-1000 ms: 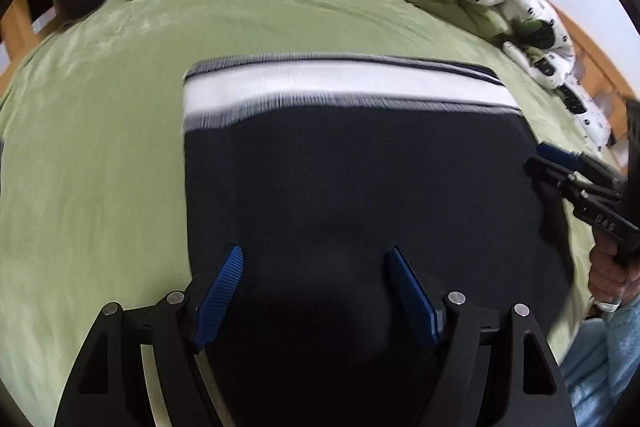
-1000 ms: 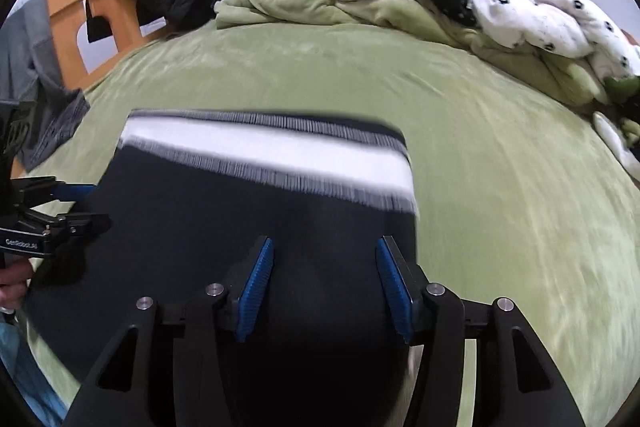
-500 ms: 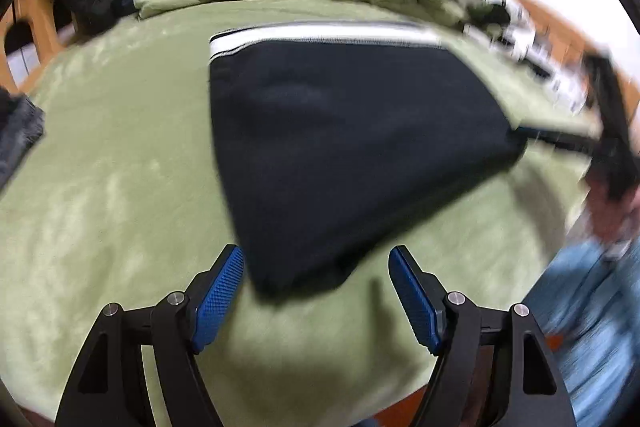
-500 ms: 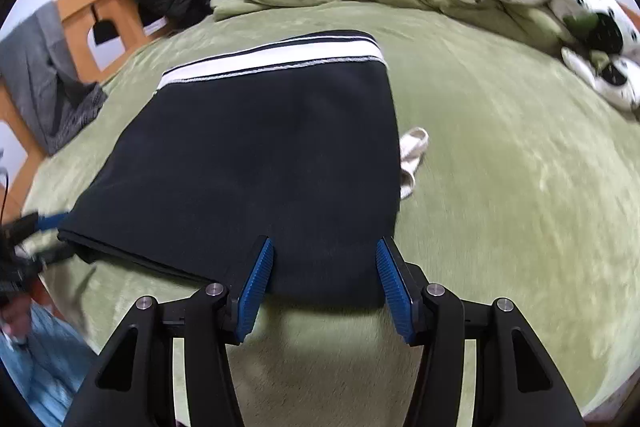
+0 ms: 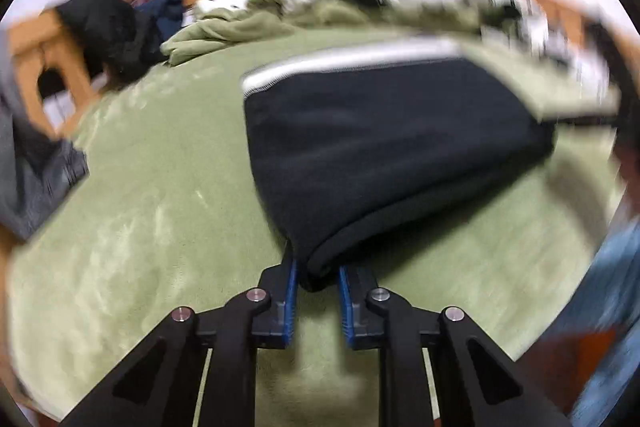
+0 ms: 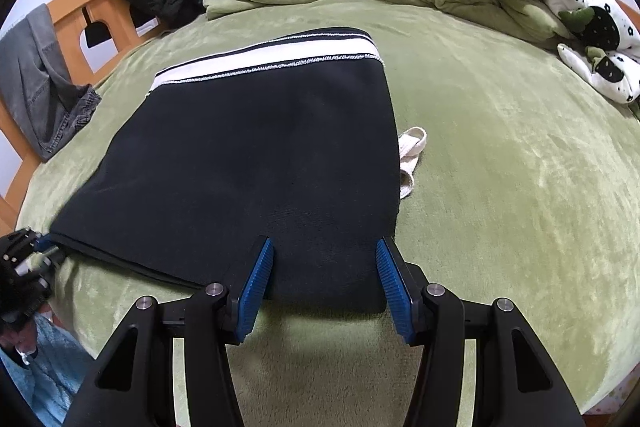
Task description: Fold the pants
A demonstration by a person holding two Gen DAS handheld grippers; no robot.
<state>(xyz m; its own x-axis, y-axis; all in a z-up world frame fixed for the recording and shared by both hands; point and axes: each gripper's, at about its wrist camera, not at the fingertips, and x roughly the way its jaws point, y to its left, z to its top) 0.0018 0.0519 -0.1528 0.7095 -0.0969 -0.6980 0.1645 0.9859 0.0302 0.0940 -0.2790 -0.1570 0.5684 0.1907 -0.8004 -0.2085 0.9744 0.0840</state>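
Left wrist view: the left tongs [image 5: 317, 281] are clamping a near corner of the black pants [image 5: 384, 151] lying on the green bed [image 5: 140, 227] — blurred. Right wrist view: the right tongs [image 6: 325, 281] are hanging spread apart over the pants' [image 6: 256, 163] near edge — no legible writing.

Your left gripper [image 5: 316, 277] has its blue-padded fingers [image 5: 289, 291] pinched on the near corner of the folded black fleece pants [image 5: 384, 147], whose white waistband stripe [image 5: 344, 65] lies at the far end on the fuzzy green bedspread [image 5: 160, 187]; the view is blurred.
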